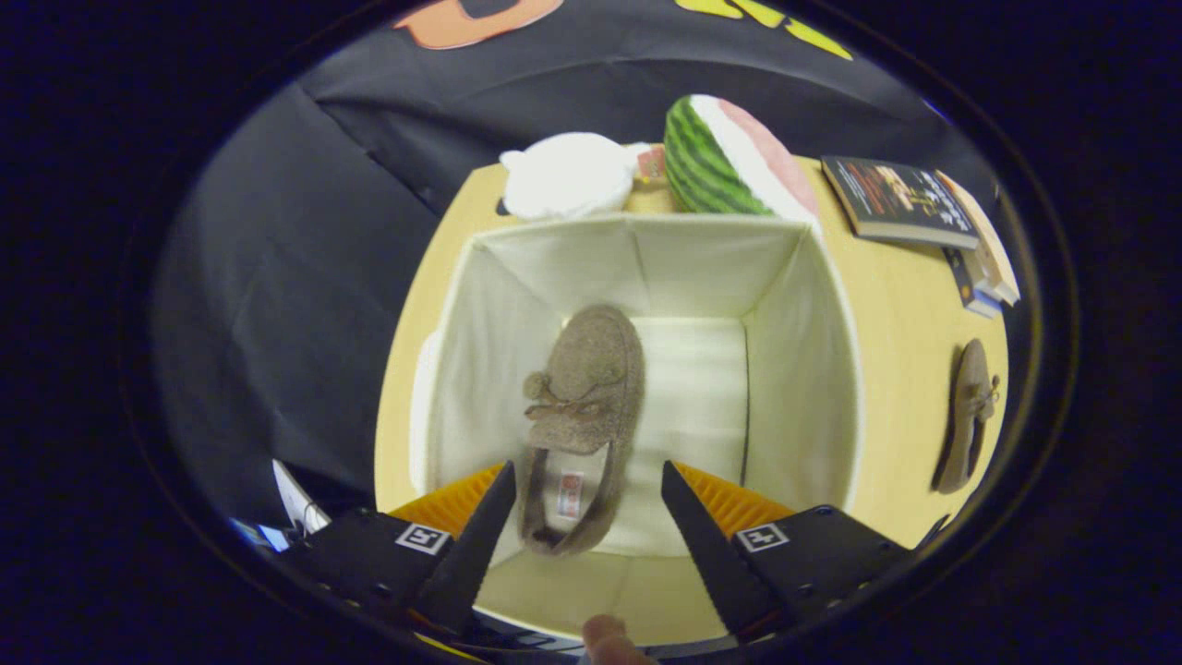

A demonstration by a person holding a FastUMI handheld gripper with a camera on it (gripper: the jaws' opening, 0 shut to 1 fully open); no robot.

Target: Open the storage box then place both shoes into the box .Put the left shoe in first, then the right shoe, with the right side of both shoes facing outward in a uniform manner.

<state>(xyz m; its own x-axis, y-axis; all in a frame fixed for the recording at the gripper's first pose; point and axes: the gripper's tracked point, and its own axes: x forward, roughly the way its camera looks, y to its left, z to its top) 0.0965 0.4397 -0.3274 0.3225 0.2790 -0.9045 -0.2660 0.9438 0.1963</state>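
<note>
The open cream fabric storage box (813,369) stands on the wooden table, seen from above. One brown felt moccasin (582,406) with a bow lies on the box floor toward its left side, toe pointing away from me. My gripper (586,480) hovers above the box's near wall, open, its fingers wide apart with the shoe's heel showing between them and no contact. The second brown shoe (968,416) lies on the table to the right of the box.
Behind the box sit a white plush item (568,174) and a watermelon-slice cushion (729,157). Stacked books (914,208) lie at the back right of the table (905,314). A fingertip (609,639) shows below the gripper.
</note>
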